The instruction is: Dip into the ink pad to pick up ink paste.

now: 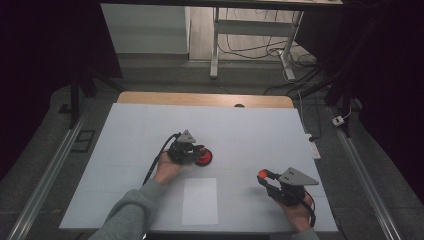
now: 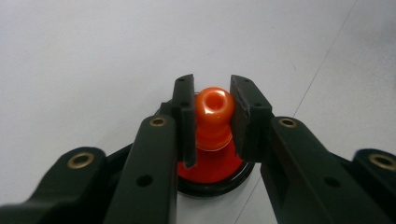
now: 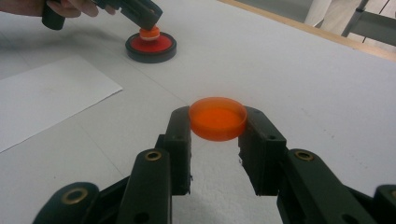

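Observation:
A round red base with a black rim [image 1: 205, 158] lies near the middle of the white table. An orange knob [image 2: 214, 105] stands upright in the middle of this base [image 2: 210, 171]. My left gripper [image 2: 212, 109] is shut on the knob's rounded head, one pad on each side. Toward the front right, my right gripper [image 3: 217, 122] is shut on a shallow orange cap [image 3: 217, 117], held level a little above the table. In the high view the cap [image 1: 261, 173] shows at the right gripper's [image 1: 266, 177] tips. The right gripper view also shows the base [image 3: 151, 46] with the left gripper [image 3: 142, 16] on it.
A white sheet of paper [image 1: 200, 200] lies flat at the table's front, between the two hands. The table's wooden far edge [image 1: 205, 99] runs behind the white surface [image 1: 250, 130]. Desk legs [image 1: 215, 45] and cables [image 1: 260, 50] are on the floor beyond.

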{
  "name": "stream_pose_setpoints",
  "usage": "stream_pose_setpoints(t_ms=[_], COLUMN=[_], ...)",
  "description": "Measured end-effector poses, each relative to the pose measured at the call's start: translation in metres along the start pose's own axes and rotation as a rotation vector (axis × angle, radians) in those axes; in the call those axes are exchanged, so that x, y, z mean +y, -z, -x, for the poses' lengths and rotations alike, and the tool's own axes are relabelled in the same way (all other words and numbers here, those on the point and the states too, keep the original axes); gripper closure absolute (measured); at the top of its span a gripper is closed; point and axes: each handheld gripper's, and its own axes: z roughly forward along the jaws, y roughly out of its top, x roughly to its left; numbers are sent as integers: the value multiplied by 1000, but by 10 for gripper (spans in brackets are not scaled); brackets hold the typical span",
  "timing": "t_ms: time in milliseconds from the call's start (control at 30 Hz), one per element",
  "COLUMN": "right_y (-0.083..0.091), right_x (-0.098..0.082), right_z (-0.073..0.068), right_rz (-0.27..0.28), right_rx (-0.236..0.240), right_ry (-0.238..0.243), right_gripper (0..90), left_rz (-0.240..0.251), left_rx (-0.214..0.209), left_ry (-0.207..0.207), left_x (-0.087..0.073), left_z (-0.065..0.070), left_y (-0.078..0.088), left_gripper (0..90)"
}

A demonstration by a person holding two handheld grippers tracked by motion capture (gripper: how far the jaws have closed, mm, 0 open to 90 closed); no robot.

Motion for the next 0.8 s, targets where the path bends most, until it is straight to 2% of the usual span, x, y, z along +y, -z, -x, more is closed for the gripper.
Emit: stream_pose_setpoints(t_ms=[267, 333, 533, 800], right_y=[2, 2, 1, 1], right_x=[0, 0, 0, 1], right_z=[1, 2, 1, 0], right_rz=[4, 6, 5, 10], right_rx=[-4, -5, -1, -3], right_ry=[-11, -14, -12, -9], right_gripper=[647, 647, 647, 647], left_rz=[-15, -11, -23, -5], left_rx=[11, 3, 28, 29], left_ry=[-21, -10, -41, -41], left_x=[-3, -3, -3, -7], left_z=[1, 0, 4, 4], left_y=[-5, -4, -4, -4], left_gripper=[722, 722, 724, 726])
